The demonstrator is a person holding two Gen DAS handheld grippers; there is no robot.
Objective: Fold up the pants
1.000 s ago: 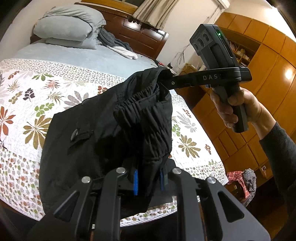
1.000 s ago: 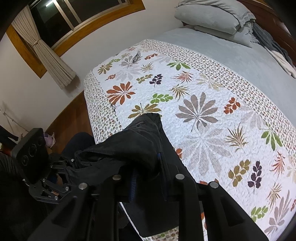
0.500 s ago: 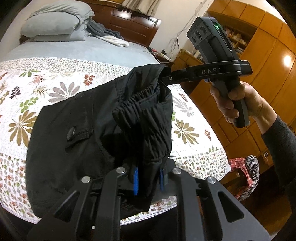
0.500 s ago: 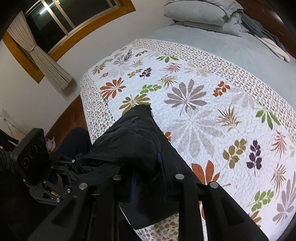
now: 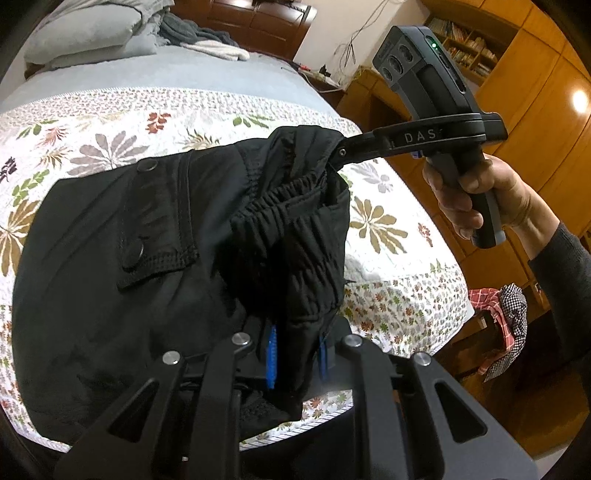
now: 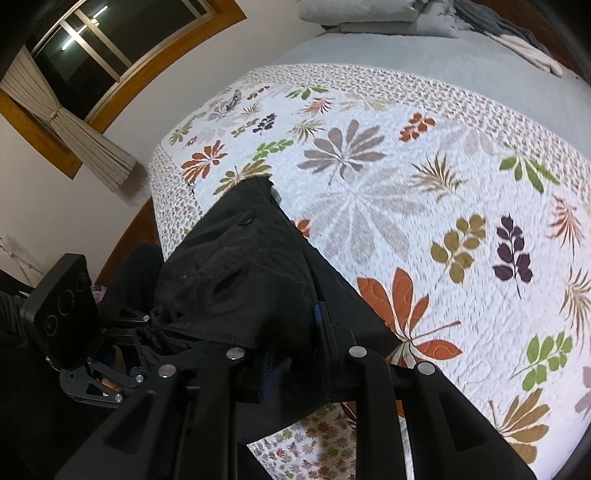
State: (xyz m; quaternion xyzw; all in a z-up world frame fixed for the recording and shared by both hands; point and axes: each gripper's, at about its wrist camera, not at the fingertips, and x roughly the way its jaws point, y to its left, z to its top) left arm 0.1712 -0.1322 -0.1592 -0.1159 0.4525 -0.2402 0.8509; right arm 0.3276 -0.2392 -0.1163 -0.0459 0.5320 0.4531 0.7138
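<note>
Left wrist view looks along its fingers, close behind the pants [image 5: 155, 266], facing the headboard and wardrobe. Right wrist view faces the window side. Both share the pants and the bed [image 6: 424, 206].

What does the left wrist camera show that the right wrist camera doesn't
Only the left wrist view shows the person's right hand on the right gripper, the wooden cabinets and the checked cloth. Only the right wrist view shows the window and curtain. Both show the black pants clamped at the waistband by both grippers, the left gripper, the floral quilt and the pillows.
</note>
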